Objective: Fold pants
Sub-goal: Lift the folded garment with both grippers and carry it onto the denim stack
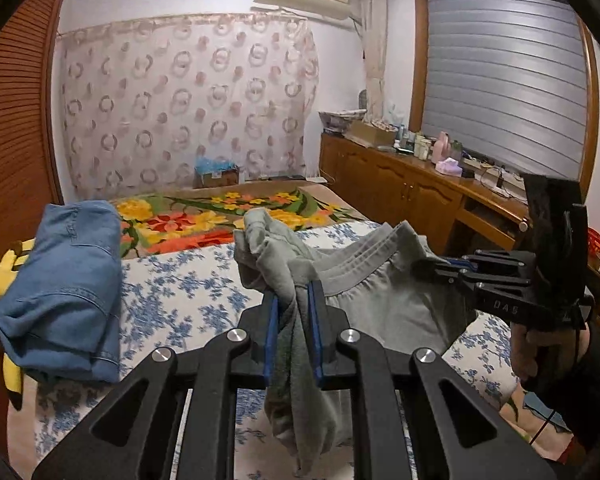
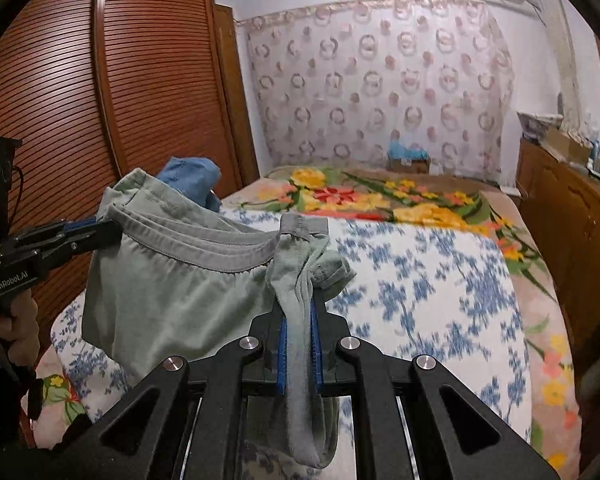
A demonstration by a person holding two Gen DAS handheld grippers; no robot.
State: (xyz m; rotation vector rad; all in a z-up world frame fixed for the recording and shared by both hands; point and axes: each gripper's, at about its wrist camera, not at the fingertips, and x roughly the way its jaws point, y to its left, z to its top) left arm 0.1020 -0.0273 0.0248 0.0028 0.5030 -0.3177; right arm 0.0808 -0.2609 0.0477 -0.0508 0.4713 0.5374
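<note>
The left gripper has its two blue-padded fingers drawn almost together, with a bunched fold of the grey-green pants pinched between them. The cloth fills the narrow gap and hangs down in a twisted strip below the pads. The right gripper is likewise nearly closed, its blue pads pressed on another gathered fold at the pants' waistband; a strip of the same fabric droops through the fingers and curls below them.

The pants hang between the two grippers, raised above the bed. The ribbed waistband stretches in a sagging arc from one grip to the other, and the body of the garment drapes beneath it toward the blue-flowered sheet. In the left wrist view the right gripper appears at the right of the pants, gripping the waistband's far end, with the person's hand around its handle. In the right wrist view the left gripper holds the band's opposite corner at the left of the pants, a hand below it.

A folded blue denim garment lies on the bed to the left of the pants, well apart from them, partly over something yellow. Beyond the pants, farther up the bed, lies a bright floral blanket.
</note>
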